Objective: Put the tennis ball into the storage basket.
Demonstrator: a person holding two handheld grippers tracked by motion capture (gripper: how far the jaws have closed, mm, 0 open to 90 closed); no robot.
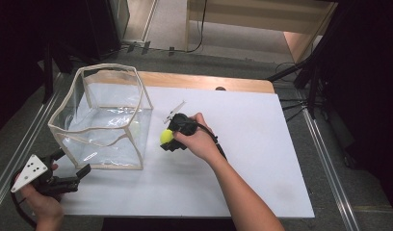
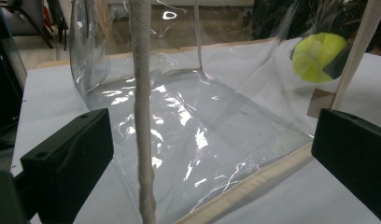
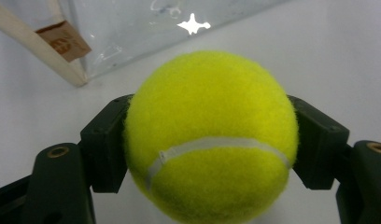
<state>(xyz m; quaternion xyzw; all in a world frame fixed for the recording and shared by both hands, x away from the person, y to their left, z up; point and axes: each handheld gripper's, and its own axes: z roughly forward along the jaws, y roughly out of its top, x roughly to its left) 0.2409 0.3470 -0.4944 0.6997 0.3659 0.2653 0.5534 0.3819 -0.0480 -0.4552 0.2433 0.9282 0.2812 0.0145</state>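
Note:
A yellow tennis ball [image 3: 212, 140] sits clamped between the jaws of my right gripper [image 1: 168, 138], which is shut on it just above the white table [image 1: 252, 159]. The ball [image 1: 165, 136] hangs close to the right wall of a clear plastic box with beige fabric edging [image 1: 100, 118], open at the top. Seen through the box's clear walls, the ball [image 2: 319, 56] shows at the upper right of the left gripper view. My left gripper [image 1: 74, 168] is open at the box's near left corner, its jaws standing either side of the corner's upright beige seam [image 2: 143, 116].
The white board lies on a wooden tabletop [image 1: 204, 81] whose bare strip shows at the back. Metal rails [image 1: 324, 159] run along both sides of the table. Cables and dark stands [image 1: 305, 77] crowd the back right. A brown label [image 3: 62, 39] hangs on the box's edging.

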